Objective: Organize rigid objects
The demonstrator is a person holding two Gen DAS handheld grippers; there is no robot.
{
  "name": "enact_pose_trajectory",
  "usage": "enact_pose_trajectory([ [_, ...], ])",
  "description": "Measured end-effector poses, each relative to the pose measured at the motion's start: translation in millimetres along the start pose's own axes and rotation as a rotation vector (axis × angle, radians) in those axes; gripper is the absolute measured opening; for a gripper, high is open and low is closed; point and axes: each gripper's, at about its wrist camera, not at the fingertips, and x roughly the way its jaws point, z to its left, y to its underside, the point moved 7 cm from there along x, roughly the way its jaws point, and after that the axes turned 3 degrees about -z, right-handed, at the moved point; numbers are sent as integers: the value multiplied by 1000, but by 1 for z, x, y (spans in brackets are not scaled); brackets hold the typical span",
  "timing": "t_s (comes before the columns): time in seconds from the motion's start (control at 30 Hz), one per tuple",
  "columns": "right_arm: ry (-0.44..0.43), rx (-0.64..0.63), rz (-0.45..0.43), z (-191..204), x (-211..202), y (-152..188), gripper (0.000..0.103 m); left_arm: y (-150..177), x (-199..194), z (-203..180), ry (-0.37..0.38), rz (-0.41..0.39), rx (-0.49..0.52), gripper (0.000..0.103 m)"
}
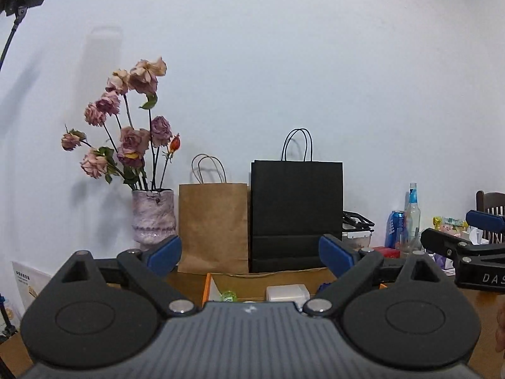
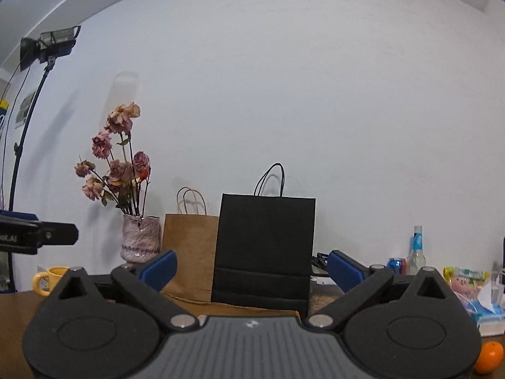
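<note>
Above table: left claw [image 1: 250,257], right claw [image 2: 252,270] wide, empty.

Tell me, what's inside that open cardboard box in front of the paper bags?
In the cardboard box a white block and a small green item show; the left gripper body covers the rest.

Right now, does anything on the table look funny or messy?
The roses in the pink vase are wilted, their heads drooping and faded. An orange sits loose by the table edge on the right. The two paper bags stand upright, and nothing looks spilled.
</note>
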Motion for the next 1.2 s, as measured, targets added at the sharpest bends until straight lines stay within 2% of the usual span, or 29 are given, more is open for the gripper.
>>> enact_pose_trajectory([
  [0.3, -4, 20, 10, 11, -53, -14, 102, -7, -68, -6, 15, -33, -6, 98],
  [0.5, -34, 14, 81, 24, -99, -8, 103, -4, -113, -12, 23, -36, -6, 98],
  [0.63, -51, 20, 109, 35, -144, -6, 103, 2, -159, -13, 26, -47, -4, 102],
  [0.8, -60, 70, 135, 50, -208, 0, 103, 17, -221, -10, -9, -41, 41, 103],
  [0.93, -47, 111, 176, 62, -260, 14, 103, 46, -272, 0, -57, 28, 35, 103],
  [1.0, -31, 115, 196, 70, -290, 26, 103, 60, -301, 3, -82, 28, 77, 103],
  [1.07, 5, 110, 186, 75, -323, 36, 103, 68, -325, 4, -109, 2, 105, 103],
  [1.13, 25, 110, 146, 79, -354, 43, 103, 78, -346, 5, -116, -16, 73, 103],
  [1.2, 46, 99, 122, 80, -374, 47, 103, 87, -353, 1, -103, 15, 39, 103],
])
